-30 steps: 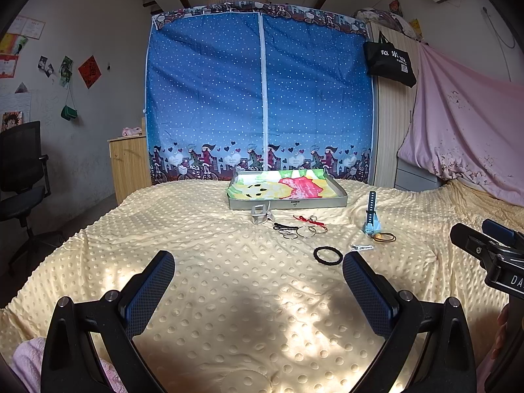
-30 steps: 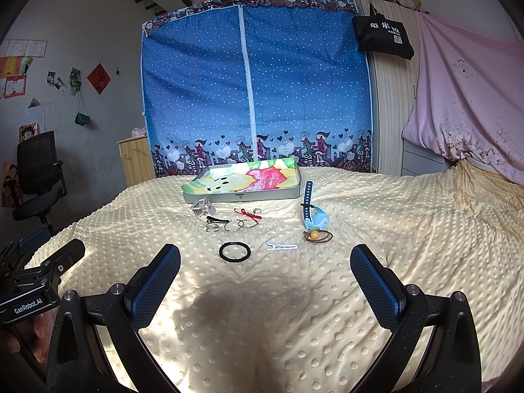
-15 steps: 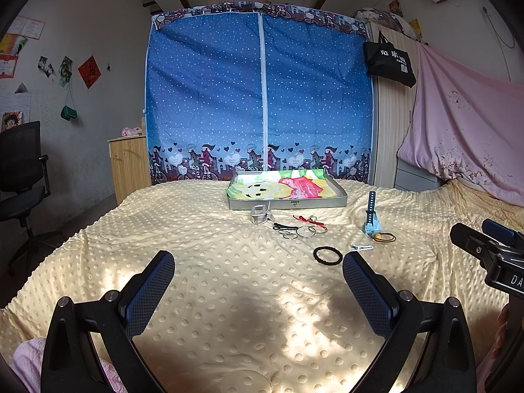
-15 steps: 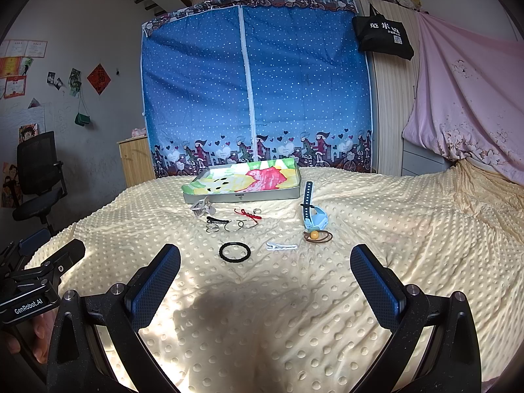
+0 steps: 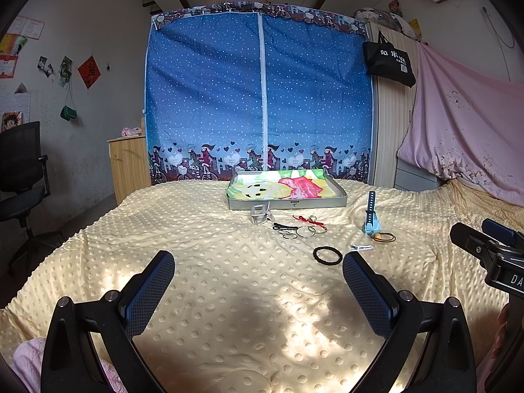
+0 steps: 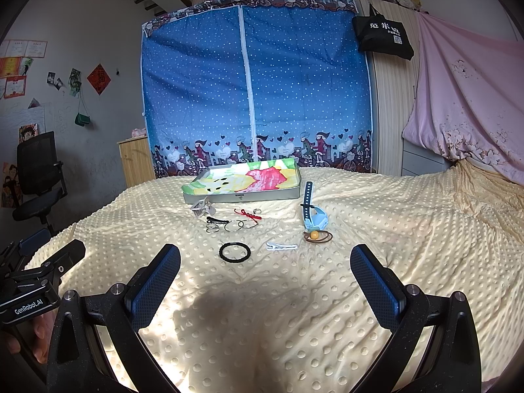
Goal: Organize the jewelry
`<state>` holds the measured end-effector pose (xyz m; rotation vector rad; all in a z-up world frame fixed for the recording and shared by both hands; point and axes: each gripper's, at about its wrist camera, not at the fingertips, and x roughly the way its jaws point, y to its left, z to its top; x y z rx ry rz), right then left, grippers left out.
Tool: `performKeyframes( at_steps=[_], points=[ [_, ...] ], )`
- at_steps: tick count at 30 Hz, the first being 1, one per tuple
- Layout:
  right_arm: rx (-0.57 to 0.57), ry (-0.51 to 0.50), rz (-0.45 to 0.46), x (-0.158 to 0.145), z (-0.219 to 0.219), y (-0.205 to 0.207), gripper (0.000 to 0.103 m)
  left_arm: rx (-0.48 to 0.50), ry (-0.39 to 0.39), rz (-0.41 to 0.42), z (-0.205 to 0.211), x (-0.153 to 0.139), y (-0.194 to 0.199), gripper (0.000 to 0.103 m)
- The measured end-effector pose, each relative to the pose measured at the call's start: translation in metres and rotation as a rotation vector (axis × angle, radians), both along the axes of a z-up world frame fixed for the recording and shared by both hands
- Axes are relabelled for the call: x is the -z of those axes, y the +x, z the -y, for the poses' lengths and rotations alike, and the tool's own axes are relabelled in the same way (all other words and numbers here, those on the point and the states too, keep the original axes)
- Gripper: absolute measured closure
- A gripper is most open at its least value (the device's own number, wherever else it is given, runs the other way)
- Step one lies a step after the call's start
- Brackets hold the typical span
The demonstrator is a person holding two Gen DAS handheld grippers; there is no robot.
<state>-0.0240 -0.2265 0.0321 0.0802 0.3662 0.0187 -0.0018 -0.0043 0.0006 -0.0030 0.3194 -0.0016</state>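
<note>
Small jewelry lies scattered on a yellow dotted blanket (image 5: 203,262) in front of a shallow grey tray (image 5: 288,203) with a colourful lining. A black hair tie (image 6: 234,252) is nearest, with a white clip (image 6: 281,246) and a brown tie with an orange bead (image 6: 316,235) to its right. A light blue watch (image 6: 312,214), silver rings (image 6: 229,226), a red string (image 6: 247,214) and a clear clip (image 6: 202,209) lie farther back. My left gripper (image 5: 257,275) and right gripper (image 6: 265,270) both hover open and hold nothing, well short of the items.
A blue zip wardrobe (image 5: 258,98) stands behind the bed. An office chair (image 5: 19,177) and a wooden cabinet (image 5: 127,163) are at the left. Pink cloth (image 5: 468,137) hangs at the right. A person's hand (image 6: 39,337) holds the other gripper's handle.
</note>
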Motion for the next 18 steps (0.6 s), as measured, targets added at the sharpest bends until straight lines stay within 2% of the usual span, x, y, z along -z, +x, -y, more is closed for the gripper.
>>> performKeyframes(
  at_steps=[18],
  points=[
    [0.0, 0.0, 0.001, 0.0002, -0.0013, 0.0, 0.001, 0.0, 0.0, 0.0, 0.0005, 0.0, -0.0002, 0.0]
  ],
)
